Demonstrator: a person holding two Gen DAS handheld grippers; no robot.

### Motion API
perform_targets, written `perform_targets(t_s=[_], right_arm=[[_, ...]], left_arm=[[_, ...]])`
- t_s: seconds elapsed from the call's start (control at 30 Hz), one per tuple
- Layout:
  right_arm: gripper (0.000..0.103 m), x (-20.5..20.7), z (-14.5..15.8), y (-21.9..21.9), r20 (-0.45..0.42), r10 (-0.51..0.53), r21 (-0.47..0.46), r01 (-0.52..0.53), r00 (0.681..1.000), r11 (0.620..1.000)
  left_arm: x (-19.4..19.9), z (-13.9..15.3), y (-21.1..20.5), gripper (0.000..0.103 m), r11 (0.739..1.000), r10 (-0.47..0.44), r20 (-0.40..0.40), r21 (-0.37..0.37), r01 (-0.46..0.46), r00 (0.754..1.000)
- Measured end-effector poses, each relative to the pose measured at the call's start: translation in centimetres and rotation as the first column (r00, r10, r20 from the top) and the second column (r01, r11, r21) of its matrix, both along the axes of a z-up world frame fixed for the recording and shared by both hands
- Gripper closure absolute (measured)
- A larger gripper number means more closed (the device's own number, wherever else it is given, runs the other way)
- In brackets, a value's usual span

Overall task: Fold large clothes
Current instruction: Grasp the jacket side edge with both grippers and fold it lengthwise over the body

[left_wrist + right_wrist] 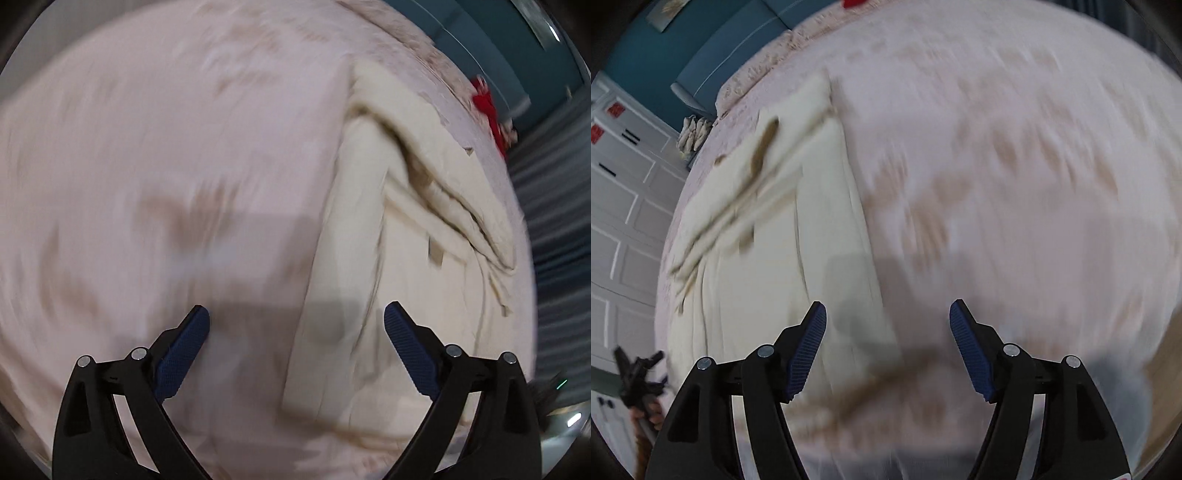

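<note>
Left gripper (297, 317): its black arms with blue ribbed pads are standing wide apart, gripping nothing; it is hanging above the bed, over the line where cream cloth meets pink spread.
Right gripper (888, 315): its jaws are gaping too, nothing between the pads; it is hovering over the near side of the bed, with the garment's long edge running up under its left pad.
Cream garment (406, 236): it is lying flat on the bedspread, folded into a long panel with a bundle of layered folds at its far end; in the right wrist view (768, 258) it is reaching toward the bed's far left corner.
Bedspread (166, 147): pale pink with faint tan motifs, it is covering the whole bed; motion blur is smearing the pattern in both views.
Red item (487, 107): it is sitting at the bed's far edge, too blurred to identify.
Headboard (738, 48): teal padding is rising behind the bed's far end.
White panelled doors (624, 206): they are standing beyond the bed's left side.
</note>
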State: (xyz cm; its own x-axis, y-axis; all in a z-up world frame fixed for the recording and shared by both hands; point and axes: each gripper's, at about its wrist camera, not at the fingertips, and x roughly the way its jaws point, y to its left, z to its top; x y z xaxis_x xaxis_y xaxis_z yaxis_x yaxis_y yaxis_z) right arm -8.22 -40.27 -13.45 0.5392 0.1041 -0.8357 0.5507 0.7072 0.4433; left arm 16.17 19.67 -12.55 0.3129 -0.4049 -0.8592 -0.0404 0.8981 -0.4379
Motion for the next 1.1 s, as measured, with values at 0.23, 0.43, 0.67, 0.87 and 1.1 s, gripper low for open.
perform_targets(t_s=[0.23,0.43,0.67,0.87,1.1], right_arm=[[0.033,0.2,-1.4,2.6,0.099,-0.037,0.092,0.027,0.994,0.995],[0.092,2.5,1.1,5.4,0.11,0.031,0.042,-0.036,0.993,0.998],[0.099,0.0,6.3,5.6,0.111,0.192,-0.099,-0.181,0.975,0.979],[0.099,-4.8,10.3,6.8,-0.065,0.394,-0.158,-0.4,0.917,0.903],[0.099,-12.9,12.5,10.9,-0.191,0.532,-0.02,-0.545,0.825,0.838]], left_arm=[[-1.4,0.7,-3.4,0.043,0.998,-0.068,0.032,-0.012,0.068,0.997],[-3.3,2.1,-4.2,0.087,0.997,-0.072,0.044,0.013,0.071,0.996],[-6.7,8.3,-3.8,0.097,0.989,-0.143,0.156,-0.012,0.147,0.977],[-13.3,12.0,-1.8,0.097,0.965,-0.261,0.107,0.047,0.257,0.959],[-22.3,14.7,4.3,0.097,0.988,-0.153,-0.011,-0.024,0.152,0.988]])
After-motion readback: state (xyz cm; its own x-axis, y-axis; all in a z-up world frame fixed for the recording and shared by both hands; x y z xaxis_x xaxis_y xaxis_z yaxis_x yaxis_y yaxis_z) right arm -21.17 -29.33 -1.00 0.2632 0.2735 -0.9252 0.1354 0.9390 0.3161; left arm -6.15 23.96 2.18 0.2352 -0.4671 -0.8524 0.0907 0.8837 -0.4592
